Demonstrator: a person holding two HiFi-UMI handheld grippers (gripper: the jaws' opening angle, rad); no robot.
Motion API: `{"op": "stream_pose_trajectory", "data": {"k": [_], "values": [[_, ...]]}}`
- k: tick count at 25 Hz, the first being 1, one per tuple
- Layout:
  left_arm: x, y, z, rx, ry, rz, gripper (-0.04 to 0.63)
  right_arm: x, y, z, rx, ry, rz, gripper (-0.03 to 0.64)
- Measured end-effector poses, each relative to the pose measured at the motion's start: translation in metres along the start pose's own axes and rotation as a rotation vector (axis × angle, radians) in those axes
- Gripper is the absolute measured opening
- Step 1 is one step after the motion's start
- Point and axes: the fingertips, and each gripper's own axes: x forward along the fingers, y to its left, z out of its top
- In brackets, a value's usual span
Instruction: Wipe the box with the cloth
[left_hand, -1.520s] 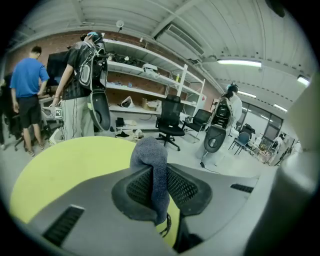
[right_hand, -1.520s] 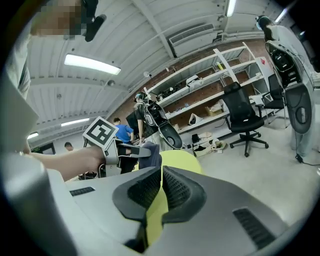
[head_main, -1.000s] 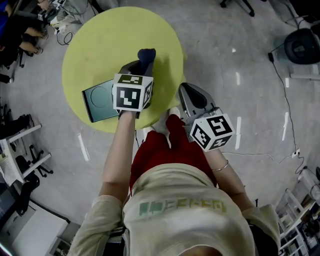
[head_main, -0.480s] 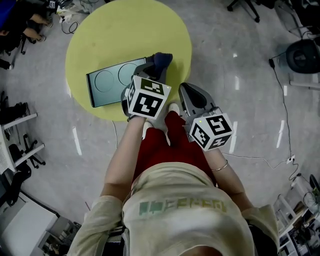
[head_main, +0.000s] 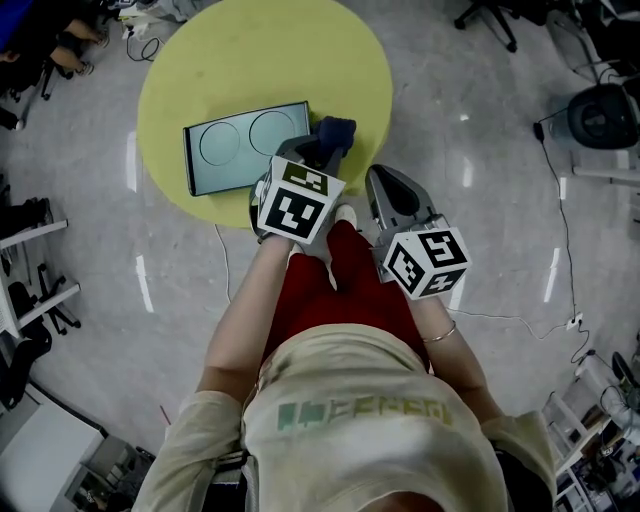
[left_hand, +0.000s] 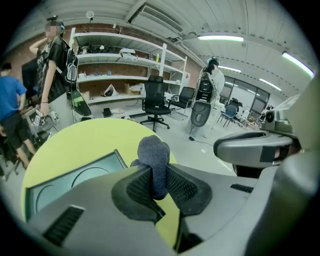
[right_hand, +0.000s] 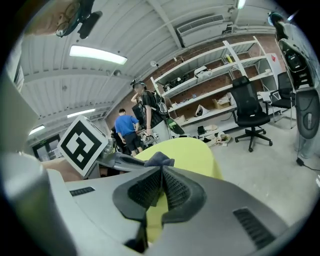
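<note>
A flat grey-green box (head_main: 247, 146) with two circles on its lid lies on the round yellow table (head_main: 230, 60); the left gripper view shows the box (left_hand: 70, 177) at lower left. My left gripper (head_main: 318, 152) is shut on a dark blue cloth (head_main: 331, 134), which sticks up between its jaws in the left gripper view as a rolled tuft, the cloth (left_hand: 154, 159). It hovers just right of the box's near right corner. My right gripper (head_main: 385, 192) is shut with nothing in it, held off the table's near right edge; its own view shows the cloth (right_hand: 159, 160) beyond its jaws.
The table's near edge (head_main: 215, 220) is close to the person's legs. Office chairs (left_hand: 155, 100) and shelving (left_hand: 120, 65) stand behind the table. People (left_hand: 12, 115) stand at the far left. A cable (head_main: 560, 230) runs over the floor at right.
The left gripper with the cloth has come off the box and moved right and nearer to me, so the whole lid now shows. The right gripper has barely moved.
</note>
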Motion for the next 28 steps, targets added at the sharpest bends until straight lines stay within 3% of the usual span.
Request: {"op": "stream_pose_trajectory", "data": {"k": [9, 17, 28], "values": [[-0.018, -0.029, -0.027, -0.012, 0.014, -0.077, 0.061, -0.018, 0.007, -0.004, -0.012, -0.02, -0.04, 0.038], [-0.063, -0.046, -0.066, -0.022, 0.021, -0.115, 0.061, -0.025, 0.043, -0.014, -0.028, -0.033, -0.041, 0.038], [-0.164, -0.001, -0.136, -0.137, -0.05, -0.034, 0.061, -0.025, 0.133, -0.041, -0.086, -0.043, -0.001, 0.038]]}}
